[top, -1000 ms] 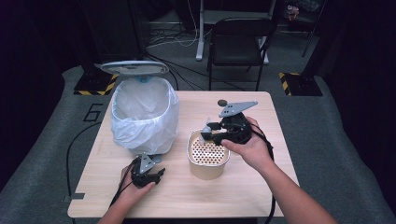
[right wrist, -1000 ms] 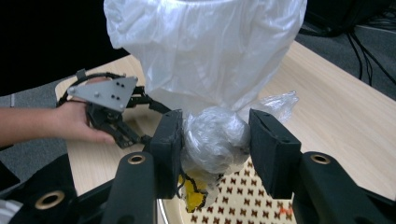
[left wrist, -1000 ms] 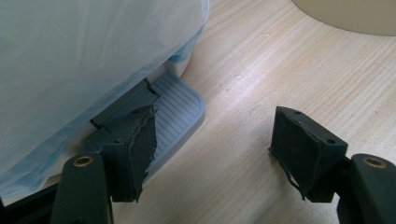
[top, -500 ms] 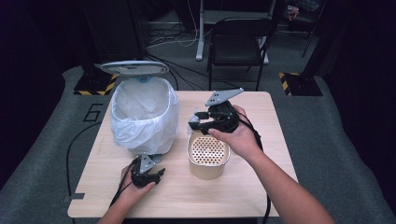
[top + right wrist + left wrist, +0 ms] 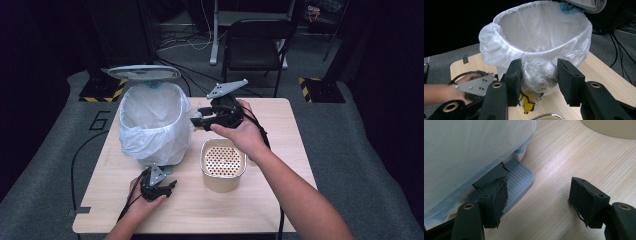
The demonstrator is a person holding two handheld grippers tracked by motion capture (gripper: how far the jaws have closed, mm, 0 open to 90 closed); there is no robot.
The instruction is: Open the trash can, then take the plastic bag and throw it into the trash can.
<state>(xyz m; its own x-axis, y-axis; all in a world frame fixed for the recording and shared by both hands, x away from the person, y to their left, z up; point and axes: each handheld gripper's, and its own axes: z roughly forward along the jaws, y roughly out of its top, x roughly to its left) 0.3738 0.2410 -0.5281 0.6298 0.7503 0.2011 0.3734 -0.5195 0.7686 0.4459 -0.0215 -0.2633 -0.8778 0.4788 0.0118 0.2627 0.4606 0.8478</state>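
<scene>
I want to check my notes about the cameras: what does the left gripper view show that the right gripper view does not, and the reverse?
Left gripper view: the bin's grey ribbed pedal, with one jaw of the open left claw over it. Right gripper view: a crumpled plastic ball held in the right claw, plus the bin's open mouth and raised lid. Both: the white bin bag and the wooden table.

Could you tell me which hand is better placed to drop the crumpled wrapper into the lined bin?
Right: the right tongs grip the crumpled wrapper beside the bin, whose lid is up. The left tongs sit open at the pedal.
</scene>
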